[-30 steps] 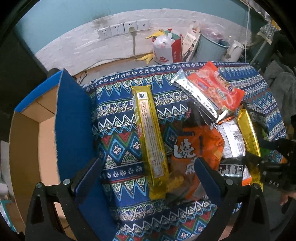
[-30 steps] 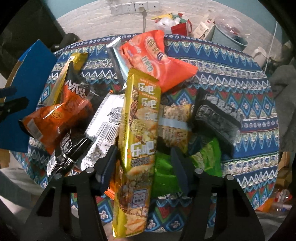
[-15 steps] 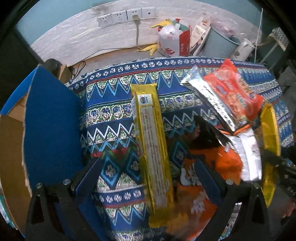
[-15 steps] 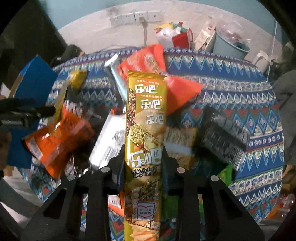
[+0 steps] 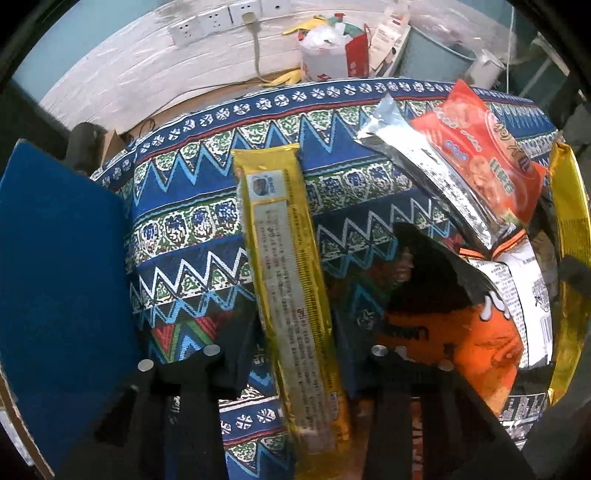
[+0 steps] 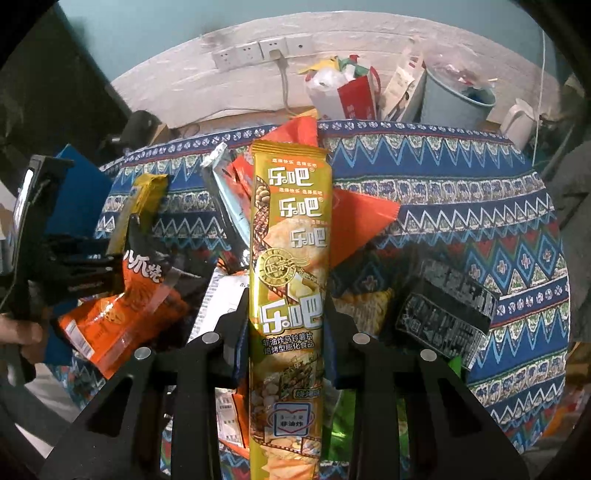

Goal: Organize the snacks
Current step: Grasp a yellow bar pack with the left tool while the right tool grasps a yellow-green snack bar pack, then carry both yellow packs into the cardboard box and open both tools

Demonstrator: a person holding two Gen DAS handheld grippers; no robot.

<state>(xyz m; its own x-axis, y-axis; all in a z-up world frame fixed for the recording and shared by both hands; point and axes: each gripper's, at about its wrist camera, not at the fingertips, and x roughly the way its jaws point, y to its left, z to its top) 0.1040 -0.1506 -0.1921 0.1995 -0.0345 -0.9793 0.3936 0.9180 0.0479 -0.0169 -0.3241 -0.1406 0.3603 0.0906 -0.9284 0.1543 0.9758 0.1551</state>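
Right wrist view: the right gripper [image 6: 286,314] is clamped on a long gold snack packet [image 6: 288,258] printed with white characters; both pads press its edges and the packet stands up between them, its top reaching toward the far edge of the surface [image 6: 461,177], which is draped in a blue zigzag-patterned cloth. Behind the packet lie a red-orange snack bag [image 6: 354,218] and a silver packet [image 6: 225,195], both partly hidden by it. To the left sits an orange-and-black snack bag [image 6: 122,314], with a second gold packet [image 6: 142,199] beside it and a white wrapper [image 6: 218,302] next to that. A black packet [image 6: 447,314] lies to the right, apart from the pile. At the far left edge the left gripper's black frame shows, with part of a hand [image 6: 22,332] holding it.

Left wrist view: the left gripper [image 5: 295,347] has just been closing, and its jaws now sit against both sides of the other long gold packet [image 5: 286,266] — this one lies flat on the cloth [image 5: 184,229], back side up, with a label and small print showing. The orange-and-black bag [image 5: 461,332] lies just right of it, the silver packet [image 5: 424,166] and red-orange bag [image 5: 484,155] farther back. A blue cardboard box flap [image 5: 62,258] stands at the left, beside the surface. Against the wall behind are sockets [image 5: 214,22], a white plastic bag [image 5: 325,48] and a grey bin [image 5: 436,48].
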